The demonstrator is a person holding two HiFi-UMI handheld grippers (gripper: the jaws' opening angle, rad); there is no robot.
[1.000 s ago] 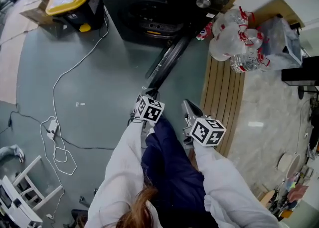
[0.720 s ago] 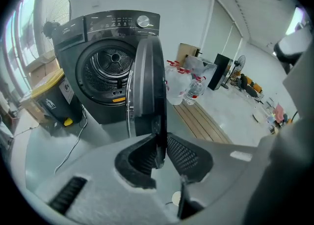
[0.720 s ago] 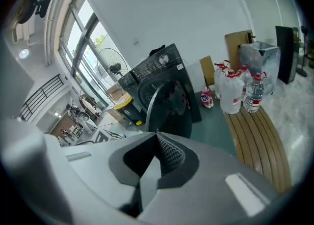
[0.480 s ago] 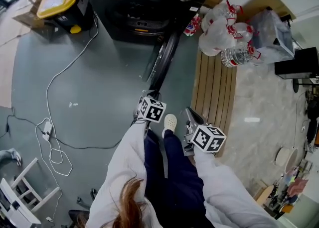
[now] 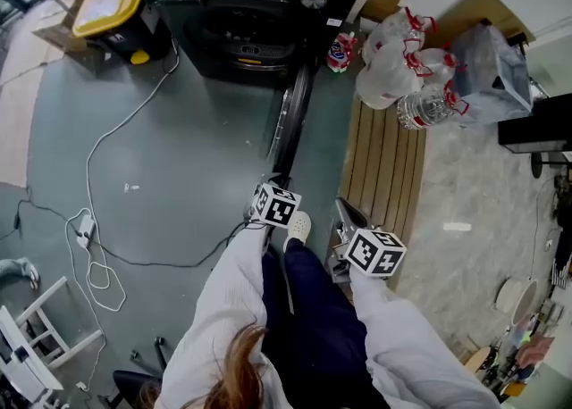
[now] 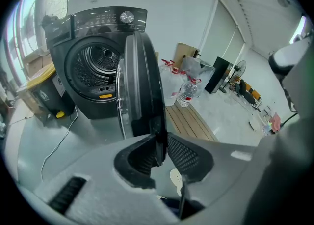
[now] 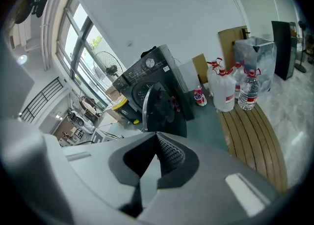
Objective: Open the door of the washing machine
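Door (image 5: 290, 121) is swinging wider | left gripper (image 6: 159, 151) is pinching its edge, right gripper (image 7: 157, 154) idling closed, empty | keep pulling along hinge arc

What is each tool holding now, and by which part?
The left tool grips the washing machine door by its free edge, which sits between the two jaws. The right tool is shut and holds nothing.

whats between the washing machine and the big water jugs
A small red-and-white container on the floor, seen in the head view.
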